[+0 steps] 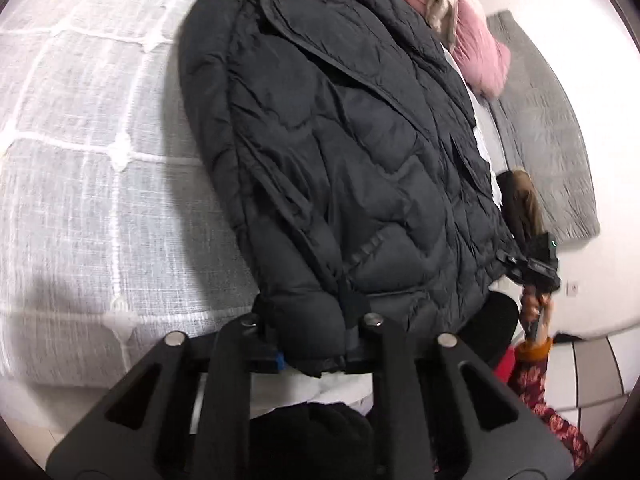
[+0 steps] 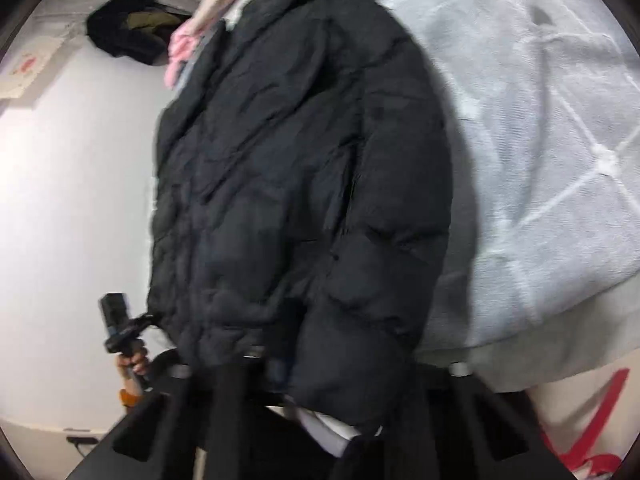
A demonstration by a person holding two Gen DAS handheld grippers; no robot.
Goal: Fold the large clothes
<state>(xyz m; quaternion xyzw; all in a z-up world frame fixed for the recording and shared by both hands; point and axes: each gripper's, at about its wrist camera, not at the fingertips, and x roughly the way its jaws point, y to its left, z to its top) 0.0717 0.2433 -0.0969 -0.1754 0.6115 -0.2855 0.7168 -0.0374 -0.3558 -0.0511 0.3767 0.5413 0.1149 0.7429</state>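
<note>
A large black quilted puffer jacket [image 1: 344,152] lies spread on the grey bed cover [image 1: 80,184]. My left gripper [image 1: 310,328] is shut on the jacket's near hem corner, with padded fabric bulging between the fingers. The right gripper [image 1: 536,264] shows at the jacket's other hem corner. In the right wrist view the jacket [image 2: 296,184] hangs over my right gripper [image 2: 320,364], which is shut on its hem. The left gripper [image 2: 120,328] shows there at the jacket's left edge. The view is blurred.
Pink and beige clothes [image 1: 476,48] lie at the jacket's far end. A grey rug [image 1: 548,136] lies on the white floor past the bed. A dark garment [image 2: 128,32] lies on the floor. The bed's edge [image 2: 540,344] is near, with a red-printed bag [image 2: 592,432] below.
</note>
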